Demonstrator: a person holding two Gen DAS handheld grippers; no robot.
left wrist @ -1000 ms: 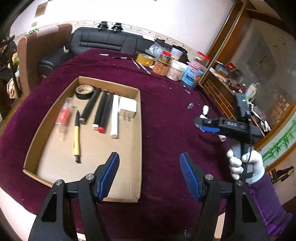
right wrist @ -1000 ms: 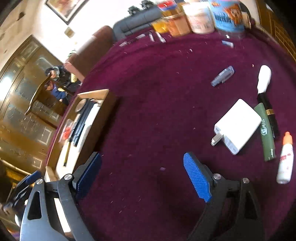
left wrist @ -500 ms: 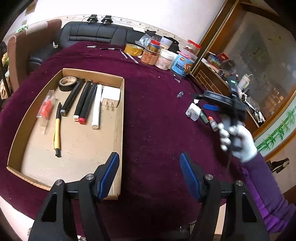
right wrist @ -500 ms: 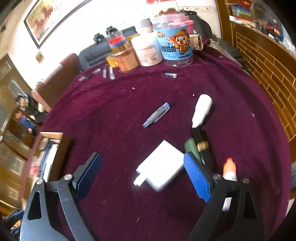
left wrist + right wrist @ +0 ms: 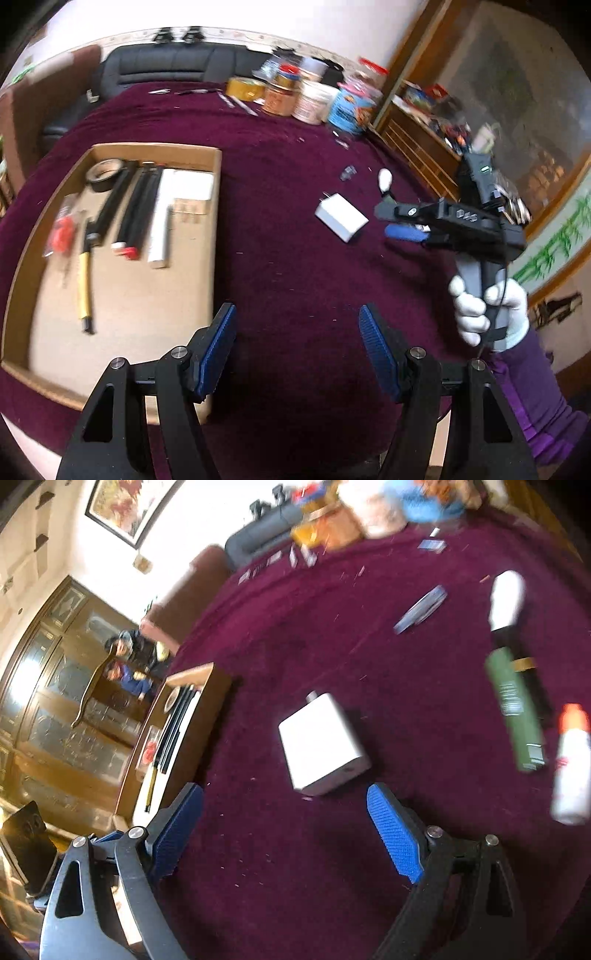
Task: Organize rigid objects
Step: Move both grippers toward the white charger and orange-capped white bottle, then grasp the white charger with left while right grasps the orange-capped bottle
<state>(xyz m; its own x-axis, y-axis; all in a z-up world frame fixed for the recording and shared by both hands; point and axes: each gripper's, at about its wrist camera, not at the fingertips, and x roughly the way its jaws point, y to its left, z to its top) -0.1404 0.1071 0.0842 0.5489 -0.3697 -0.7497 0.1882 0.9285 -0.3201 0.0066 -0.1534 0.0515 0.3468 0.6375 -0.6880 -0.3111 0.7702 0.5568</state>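
Observation:
A white charger block point(image 5: 323, 740) lies on the maroon tablecloth, just ahead of my open right gripper point(image 5: 286, 834); it also shows in the left wrist view point(image 5: 341, 217). Right of it lie a green tube point(image 5: 513, 705), a black pen with a white cap point(image 5: 508, 598) and a small white bottle with an orange tip point(image 5: 572, 768). A cardboard tray point(image 5: 110, 362) on the left holds a tape roll point(image 5: 105, 175), black markers point(image 5: 138, 210), a white stick point(image 5: 160, 221), a white charger point(image 5: 192, 184) and a yellow pen point(image 5: 84, 288). My left gripper point(image 5: 297, 350) is open and empty beside the tray's right wall.
Several jars and tubs point(image 5: 314, 101) stand at the table's far edge with a yellow tape roll point(image 5: 243, 88). A small clear blue clip point(image 5: 421, 609) lies beyond the charger. A black sofa point(image 5: 166, 66) and a wooden cabinet point(image 5: 55, 701) surround the table.
My right gripper has swung and dropped toward the loose white charger, which now sits just ahead of its open jaws. My left gripper has shifted a little; the tray's contents are unchanged.

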